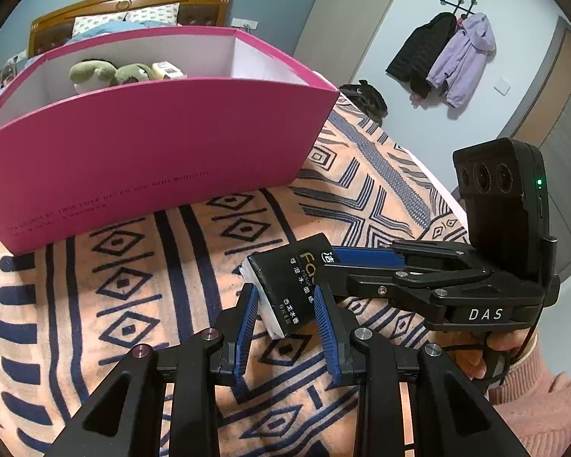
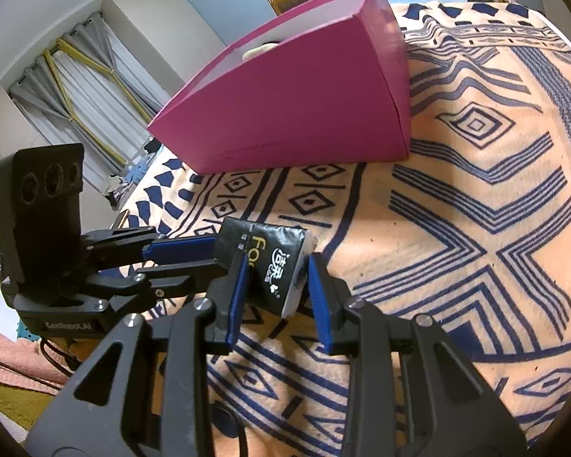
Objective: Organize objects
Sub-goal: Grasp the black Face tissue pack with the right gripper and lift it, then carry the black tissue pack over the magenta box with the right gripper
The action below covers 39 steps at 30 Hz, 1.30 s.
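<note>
"DAS" lettering (image 1: 485, 314) on right hand-held gripper (image 1: 323, 262)

1. A bed carries everything, covered by a peach blanket (image 1: 141, 297) printed with dark blue diamonds, stripes and chevrons.
2. 1 magenta box (image 1: 148, 144) sits directly on the blanket, open at the top with white inner walls, toward the headboard end.
3. A wooden headboard (image 1: 133, 0) and patterned pillows (image 1: 156, 15) show behind the box.
4. A black tissue pack (image 2: 274, 262) is over the blanket nearer the cameras; whether it rests on the cloth cannot be told.
</note>
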Motion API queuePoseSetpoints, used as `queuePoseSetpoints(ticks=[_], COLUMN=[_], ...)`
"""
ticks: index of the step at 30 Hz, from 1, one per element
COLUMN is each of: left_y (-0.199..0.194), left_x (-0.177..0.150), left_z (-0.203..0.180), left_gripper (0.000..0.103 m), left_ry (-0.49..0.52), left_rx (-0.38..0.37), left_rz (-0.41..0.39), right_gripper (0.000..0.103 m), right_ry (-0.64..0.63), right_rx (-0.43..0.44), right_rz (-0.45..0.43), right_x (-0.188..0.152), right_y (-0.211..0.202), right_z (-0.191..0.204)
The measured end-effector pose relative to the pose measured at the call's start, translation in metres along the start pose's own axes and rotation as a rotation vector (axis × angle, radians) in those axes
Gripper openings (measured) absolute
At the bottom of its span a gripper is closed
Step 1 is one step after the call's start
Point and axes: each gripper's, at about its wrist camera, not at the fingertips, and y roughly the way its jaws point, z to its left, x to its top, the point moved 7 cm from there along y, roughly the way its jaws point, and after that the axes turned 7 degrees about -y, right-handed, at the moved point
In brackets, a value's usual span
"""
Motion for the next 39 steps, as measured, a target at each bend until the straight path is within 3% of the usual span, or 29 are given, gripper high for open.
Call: queuePoseSetpoints(ticks=[39], left_y=[-0.035], left_x=[0.032], left_z=[-0.018], left_gripper=[0.031], left_ry=[0.052], left_rx=[-0.011], left_rz=[-0.13], right_gripper=[0.035], right_ry=[-0.106], right_rx=[-0.053], right_rz=[-0.116], right_x=[0.039], right_y=[-0.032], right_z=[0.022])
